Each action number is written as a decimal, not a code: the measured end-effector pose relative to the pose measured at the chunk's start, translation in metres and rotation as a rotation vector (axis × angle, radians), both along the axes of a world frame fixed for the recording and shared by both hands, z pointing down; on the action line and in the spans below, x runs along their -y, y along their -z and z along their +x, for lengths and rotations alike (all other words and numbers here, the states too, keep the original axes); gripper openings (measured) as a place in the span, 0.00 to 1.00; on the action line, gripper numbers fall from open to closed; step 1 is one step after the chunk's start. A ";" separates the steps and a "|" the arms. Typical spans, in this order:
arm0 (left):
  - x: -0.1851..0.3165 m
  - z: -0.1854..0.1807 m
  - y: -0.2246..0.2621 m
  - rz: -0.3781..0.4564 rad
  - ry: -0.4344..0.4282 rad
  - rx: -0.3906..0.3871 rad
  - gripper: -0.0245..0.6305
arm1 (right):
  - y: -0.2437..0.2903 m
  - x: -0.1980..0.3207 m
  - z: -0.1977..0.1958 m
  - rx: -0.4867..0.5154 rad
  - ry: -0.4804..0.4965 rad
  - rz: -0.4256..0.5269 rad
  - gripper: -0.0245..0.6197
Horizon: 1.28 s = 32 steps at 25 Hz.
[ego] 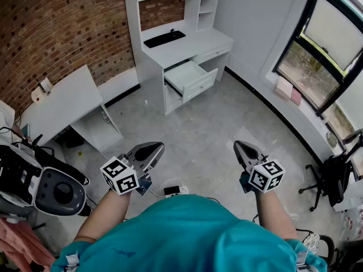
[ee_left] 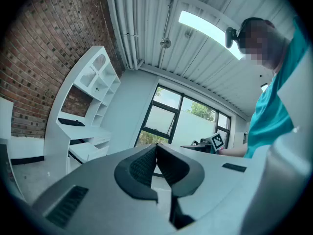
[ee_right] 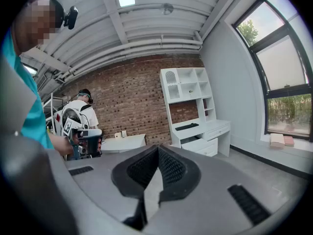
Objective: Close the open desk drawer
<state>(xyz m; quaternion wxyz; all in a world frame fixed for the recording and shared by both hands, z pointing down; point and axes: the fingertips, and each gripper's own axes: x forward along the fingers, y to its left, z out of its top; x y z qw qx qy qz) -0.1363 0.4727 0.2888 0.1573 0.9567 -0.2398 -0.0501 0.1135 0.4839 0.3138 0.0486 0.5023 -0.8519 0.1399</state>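
Held together and empty, left gripper and right gripper are best carried forward until the open drawer, well ahead of the fingertips, is pushed squarely on its front.

This is an office-like studio room. A white surface with a shelf hutch carries a keyboard and backs onto a brick wall. Right of it run tall black-framed windows and stands an office chair. Above it hang bare ceiling pipes and a strip light.
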 end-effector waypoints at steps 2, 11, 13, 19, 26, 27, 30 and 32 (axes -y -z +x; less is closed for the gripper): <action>0.009 -0.004 0.002 0.004 0.000 -0.002 0.06 | 0.002 0.009 -0.003 -0.001 0.000 0.002 0.07; 0.036 -0.007 0.004 -0.004 0.019 0.001 0.06 | 0.005 0.035 -0.004 0.009 0.002 -0.004 0.07; 0.033 0.001 0.001 -0.006 0.031 0.003 0.06 | 0.003 0.035 0.004 0.030 0.006 -0.004 0.07; 0.035 0.031 0.002 0.004 0.071 0.012 0.06 | 0.005 0.043 0.032 0.027 0.030 0.014 0.07; 0.037 0.074 0.014 0.028 0.132 0.026 0.06 | 0.012 0.055 0.073 0.010 0.079 0.035 0.07; 0.036 0.081 0.015 0.027 0.139 0.026 0.06 | 0.013 0.057 0.079 0.012 0.085 0.036 0.07; 0.035 0.100 0.014 0.023 0.148 0.029 0.06 | 0.012 0.060 0.097 0.021 0.096 0.039 0.07; 0.036 0.109 0.014 0.021 0.151 0.026 0.06 | 0.012 0.065 0.107 0.023 0.098 0.039 0.07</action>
